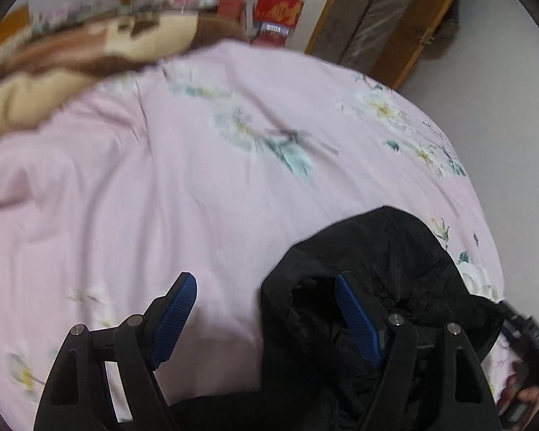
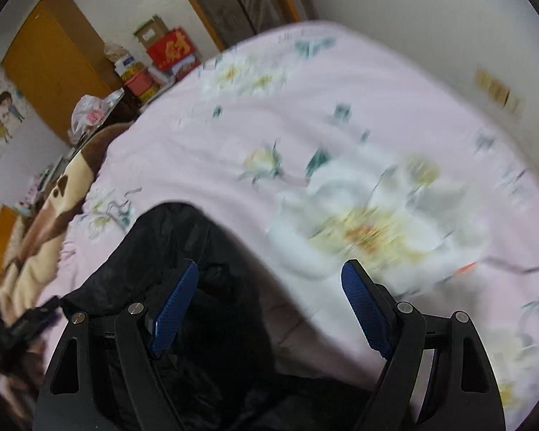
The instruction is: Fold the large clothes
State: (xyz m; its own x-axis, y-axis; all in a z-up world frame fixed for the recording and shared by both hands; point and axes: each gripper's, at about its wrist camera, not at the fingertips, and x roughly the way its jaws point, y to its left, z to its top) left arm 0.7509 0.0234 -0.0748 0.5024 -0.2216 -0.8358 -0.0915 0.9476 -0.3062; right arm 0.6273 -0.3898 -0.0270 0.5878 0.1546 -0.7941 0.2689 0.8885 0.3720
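Your left gripper [image 1: 266, 300] hangs over the bed with its blue pads [image 1: 174, 318] spread wide and nothing pressed between them. One pad sits over the bare pink sheet [image 1: 125, 197], the other over the edge of the black jacket [image 1: 388, 262]. The jacket lies bunched on the near part of the bed, toward the lower right of this view, its crumpled dark fabric running down under the gripper's frame. Whether the right-hand pad actually touches the cloth, you cannot tell from here.

Your right gripper [image 2: 269, 294] is also wide open and holds nothing. In its view the jacket [image 2: 183, 237] fills the lower left, under and behind the left-hand pad [image 2: 174, 309], while the other pad stands over the flower print of the sheet [image 2: 341, 125]. The gap between the pads shows part jacket, part sheet.

At the far right edge of the left view you can see your other hand [image 1: 521, 391] around the dark body of the right tool. At the left edge of the right view a dark shape shows, too blurred to name.

A brown and cream blanket [image 1: 54, 72] is heaped at the head of the bed. Beyond the bed stand red boxes [image 2: 170, 50] by the wall and a yellow wooden cabinet [image 2: 54, 57]. Much of both views is smeared by motion.
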